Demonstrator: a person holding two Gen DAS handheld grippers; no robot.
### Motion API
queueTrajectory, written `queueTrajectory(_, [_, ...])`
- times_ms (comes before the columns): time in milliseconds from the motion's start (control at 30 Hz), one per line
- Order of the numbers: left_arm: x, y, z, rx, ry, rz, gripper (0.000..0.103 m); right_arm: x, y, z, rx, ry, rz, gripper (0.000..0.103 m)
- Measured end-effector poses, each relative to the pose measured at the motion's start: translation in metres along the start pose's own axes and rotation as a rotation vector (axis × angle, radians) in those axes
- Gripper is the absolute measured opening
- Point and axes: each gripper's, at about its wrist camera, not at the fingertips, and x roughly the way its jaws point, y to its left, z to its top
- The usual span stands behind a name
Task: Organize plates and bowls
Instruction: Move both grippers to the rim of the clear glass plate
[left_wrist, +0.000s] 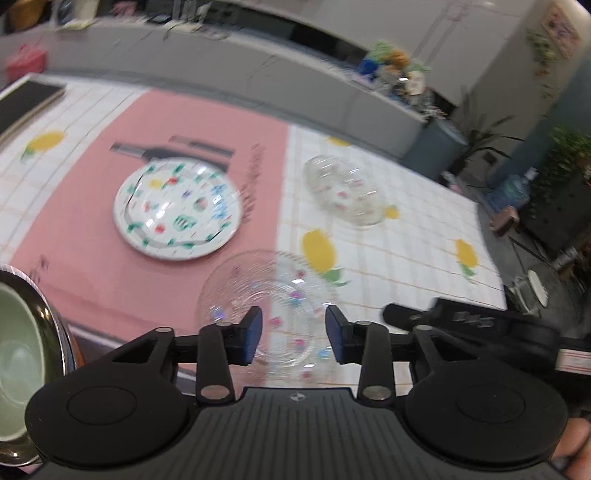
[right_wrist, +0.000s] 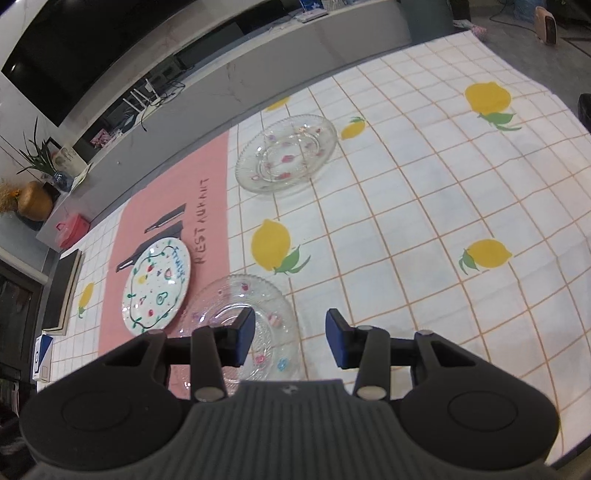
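Three plates lie on the lemon-print tablecloth (right_wrist: 424, 221). A white plate with coloured drawings (left_wrist: 177, 210) (right_wrist: 157, 282) sits on the pink placemat (left_wrist: 92, 229). A clear glass plate (left_wrist: 258, 295) (right_wrist: 240, 321) lies nearest, straddling the placemat's edge. A second clear glass plate (left_wrist: 345, 192) (right_wrist: 286, 153) lies farther back. My left gripper (left_wrist: 293, 339) hangs open above the near glass plate, pinching nothing. My right gripper (right_wrist: 290, 341) is open too, its left finger over that plate's right side. A green bowl inside a metal bowl (left_wrist: 22, 354) stands at the left.
A grey counter (right_wrist: 258, 74) runs behind the table. A black tray (left_wrist: 26, 99) lies at the far left, and a red box (right_wrist: 72, 229) stands beyond it. The other hand-held device's black body (left_wrist: 480, 321) shows on the right. The table's right edge (left_wrist: 491, 251) drops to the floor.
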Motion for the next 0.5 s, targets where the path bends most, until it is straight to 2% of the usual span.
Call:
queueTrajectory(67, [0.01,0.009,-0.002,-0.032,0.003,0.018,0.047,0.01,-0.001,0.004,0.008,0.008,-0.001,0.051])
queueTrajectory(167, [0.019,0.021,-0.004,-0.073,0.0,0.03,0.051,0.023,-0.005,0.009,0.015,0.022,-0.038,0.052])
queueTrajectory(233, [0.023,0.024,-0.005,-0.093,-0.008,0.029,0.056,0.031,-0.008,0.015,0.028,0.046,-0.019,0.052])
queueTrajectory(500, [0.045,0.039,-0.006,-0.15,-0.001,0.046,0.058,0.051,-0.015,0.035,0.029,0.063,-0.014,0.049])
